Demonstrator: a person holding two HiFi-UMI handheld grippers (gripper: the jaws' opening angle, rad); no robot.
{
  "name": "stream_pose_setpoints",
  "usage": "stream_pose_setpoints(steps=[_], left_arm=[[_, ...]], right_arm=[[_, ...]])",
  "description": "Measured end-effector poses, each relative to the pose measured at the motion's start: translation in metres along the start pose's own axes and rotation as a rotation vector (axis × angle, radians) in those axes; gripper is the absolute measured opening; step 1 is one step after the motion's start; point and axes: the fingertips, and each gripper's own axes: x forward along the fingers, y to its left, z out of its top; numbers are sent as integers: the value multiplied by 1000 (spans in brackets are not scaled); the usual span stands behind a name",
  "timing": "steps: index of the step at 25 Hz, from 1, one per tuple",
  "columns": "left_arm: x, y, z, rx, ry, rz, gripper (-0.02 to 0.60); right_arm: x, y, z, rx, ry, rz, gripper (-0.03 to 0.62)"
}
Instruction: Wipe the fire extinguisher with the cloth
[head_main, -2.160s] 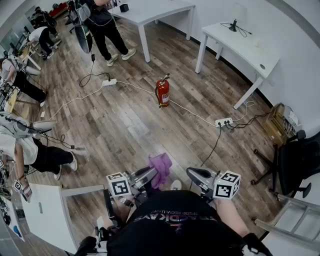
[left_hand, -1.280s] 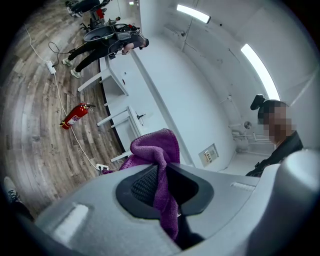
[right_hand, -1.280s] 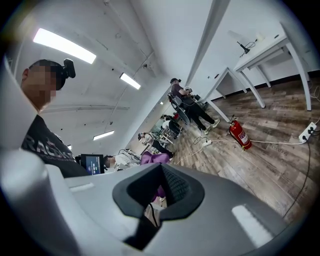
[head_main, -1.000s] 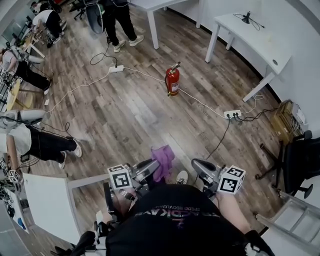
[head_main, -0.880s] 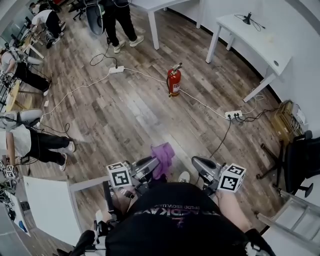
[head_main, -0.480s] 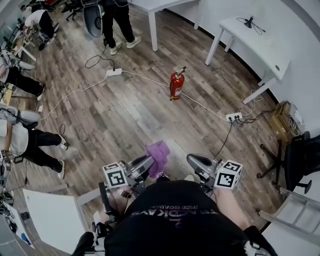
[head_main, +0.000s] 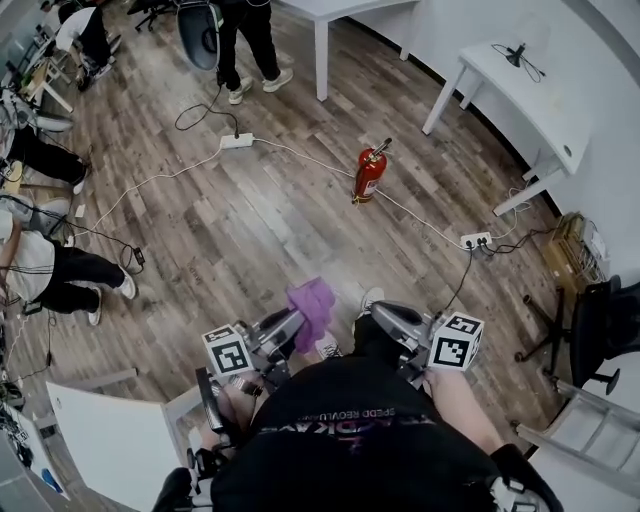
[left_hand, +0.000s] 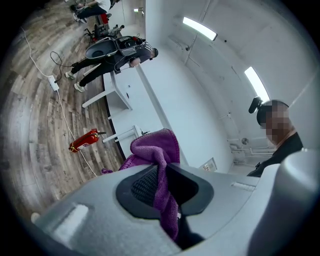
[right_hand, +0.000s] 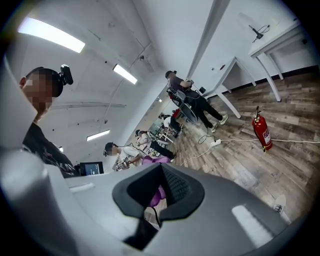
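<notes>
1. Purple cloth (head_main: 312, 300) is the first thing you spot in the head view. It's bunched up in the lower middle of the frame, pinched by the left gripper (head_main: 293, 322), whose jaws are clamped on it. The right gripper (head_main: 378, 315) sits just to its right, jaws pressed together and holding nothing. The red extinguisher (head_main: 369, 175) stands upright on the wood floor (head_main: 250, 220) in the upper middle, well apart from both grippers. A white cable (head_main: 300, 156) runs across the floor right past its base, coming from a power strip (head_main: 237, 141) at upper left. There's a white table (head_main: 520, 85) at upper right.

2. Left gripper view: the cloth is dead centre, squeezed between the ribbed pads (left_hand: 145, 185). One fold pokes up above the jaws and the rest hangs down through the gap. The extinguisher is small at middle left and looks tipped on its side, but that's just this view being rolled. It's on the floor with the cable beside it, nowhere near the jaws.

3. Right gripper view: the jaws are closed on each other in the lower middle, with nothing gripped. A bit of purple shows past them. The extinguisher is at middle right, upright on the floor with the cable by its base, well apart from the jaws.
</notes>
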Motion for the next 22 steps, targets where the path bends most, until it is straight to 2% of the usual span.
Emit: stream_pose_setpoints(steps=[6, 10, 16, 22], left_arm=[[-27, 15, 24, -18, -105, 38, 38], [-38, 28, 39, -34, -142, 79, 38], [-12, 52, 67, -31, -129, 109, 38], [57, 69, 121, -13, -62, 117, 38]], right_arm=[[43, 1, 14, -15, 81, 37, 3], [70, -2, 24, -10, 118, 67, 3], [95, -39, 53, 16, 116, 86, 3], [103, -82, 124, 41, 59, 91, 3]])
